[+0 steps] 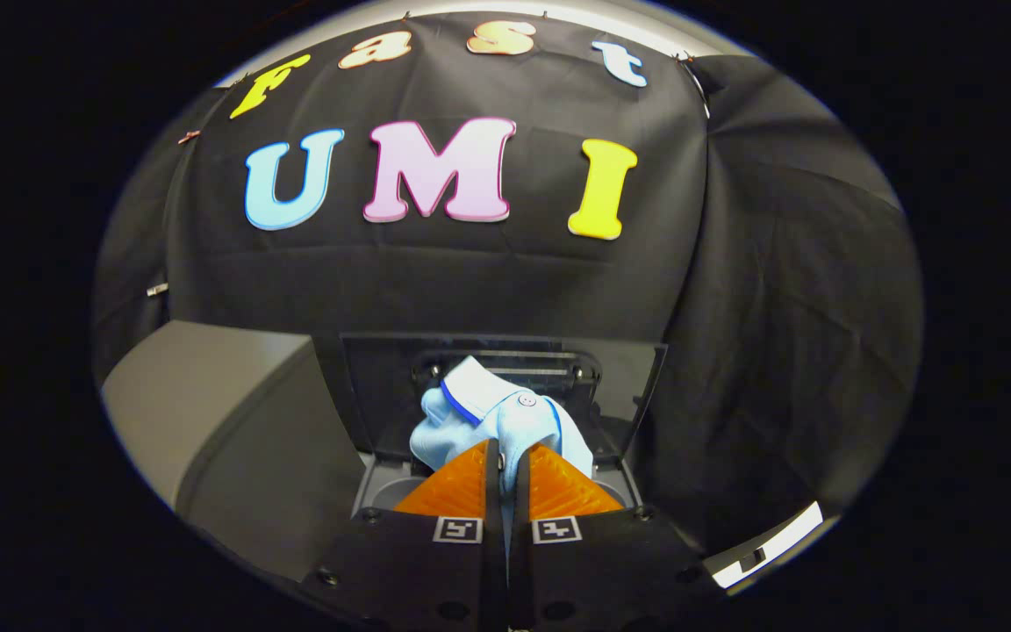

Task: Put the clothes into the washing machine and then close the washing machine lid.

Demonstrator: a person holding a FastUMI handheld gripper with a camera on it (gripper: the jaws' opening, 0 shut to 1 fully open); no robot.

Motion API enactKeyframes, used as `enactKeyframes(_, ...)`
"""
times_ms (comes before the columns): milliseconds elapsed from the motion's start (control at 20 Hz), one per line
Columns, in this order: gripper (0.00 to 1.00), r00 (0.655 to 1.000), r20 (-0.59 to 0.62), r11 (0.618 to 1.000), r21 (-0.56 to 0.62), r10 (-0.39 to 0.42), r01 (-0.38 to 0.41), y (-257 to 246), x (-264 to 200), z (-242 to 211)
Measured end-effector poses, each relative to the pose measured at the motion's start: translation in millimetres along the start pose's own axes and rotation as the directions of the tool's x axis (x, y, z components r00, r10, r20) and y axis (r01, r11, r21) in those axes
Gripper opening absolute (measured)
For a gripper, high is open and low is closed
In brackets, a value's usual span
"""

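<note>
Item: light-blue polo shirt point(505, 420), collar and button uppermost, pinched between the fingers of the gripper point(506, 465), which were pressed nearly together on a fold of it. Position: bunched just ahead of the fingertips, held above the open washing machine point(233, 439), its transparent lid point(628, 377) standing raised behind. Handling note, as judgement: carry the bundle well over the tub mouth and lower it before spreading the fingers, so no sleeve drapes across the rim and fouls the lid

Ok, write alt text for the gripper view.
The gripper is shut on a light blue garment, holding it above a small washing machine whose clear lid stands open behind it, against a black cloth wall.
</note>
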State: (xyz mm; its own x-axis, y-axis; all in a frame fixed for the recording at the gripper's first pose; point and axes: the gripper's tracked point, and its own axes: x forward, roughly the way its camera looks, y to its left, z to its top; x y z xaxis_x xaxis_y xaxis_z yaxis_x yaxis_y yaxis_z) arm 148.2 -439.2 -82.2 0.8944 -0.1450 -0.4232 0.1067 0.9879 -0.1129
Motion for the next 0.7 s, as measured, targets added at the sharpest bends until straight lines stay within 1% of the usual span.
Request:
enactKeyframes(50, 0.06, 1.0, -0.009, 1.0, -0.001, 0.015, -0.015, 2, 8, -11)
enactKeyframes(250, 0.06, 0.995, -0.097, 1.0, -0.019, 0.017, -0.019, 3, 44, -67)
enactKeyframes(500, 0.06, 0.974, -0.227, 0.999, -0.025, 0.017, -0.024, 3, 76, -133)
enactKeyframes(600, 0.06, 0.957, -0.289, 1.0, -0.015, 0.018, -0.023, 2, 85, -159)
enactKeyframes(700, 0.06, 0.928, -0.37, 0.999, -0.004, 0.038, -0.043, 2, 92, -190)
